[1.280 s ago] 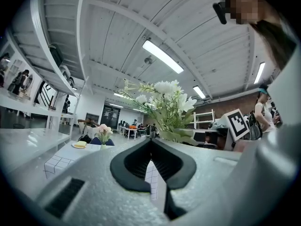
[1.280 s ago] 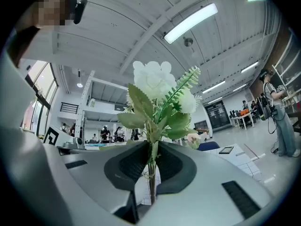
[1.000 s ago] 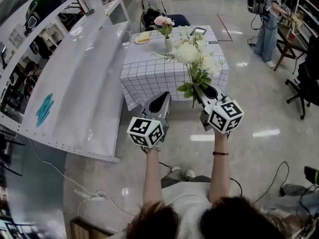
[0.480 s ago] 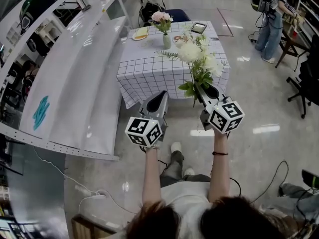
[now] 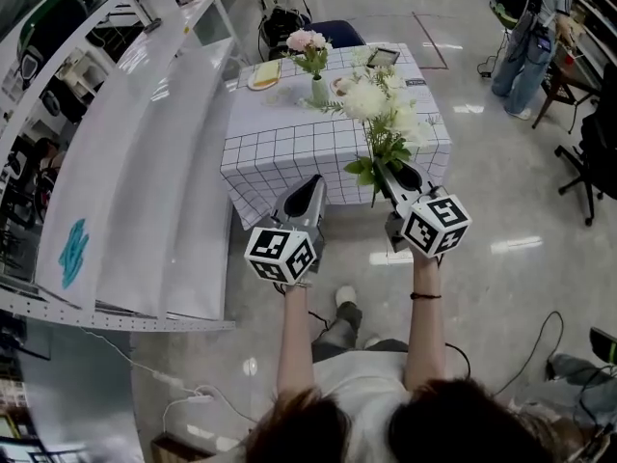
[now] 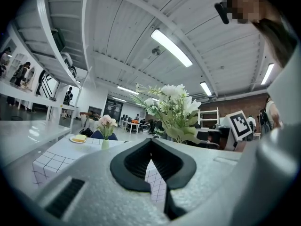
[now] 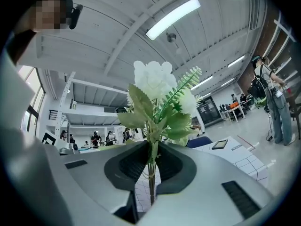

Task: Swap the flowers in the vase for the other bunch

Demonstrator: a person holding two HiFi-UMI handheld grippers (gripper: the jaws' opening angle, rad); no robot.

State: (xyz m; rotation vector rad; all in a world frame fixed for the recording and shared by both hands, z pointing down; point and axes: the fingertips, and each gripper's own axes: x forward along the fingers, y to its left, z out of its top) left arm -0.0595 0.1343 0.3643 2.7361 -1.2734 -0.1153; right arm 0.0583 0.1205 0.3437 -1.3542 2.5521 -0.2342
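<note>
Table point(image 5: 289, 152) w/ grid-check cloth serves as ref. Right gripper point(image 5: 391, 170), held short of table's near edge, pinches stems of white bunch point(image 5: 371, 99); blooms stand upright above jaws, over near-right part of table. Left gripper point(image 5: 309, 185), likewise short of near edge, has jaws pressed together w/ nothing btw. them. Vase point(image 5: 319, 90) stands upright on far part of table, holding pink flowers point(image 5: 307, 41). Plate point(image 5: 265, 73) w/ yellow item lies on table just left of vase.
</note>
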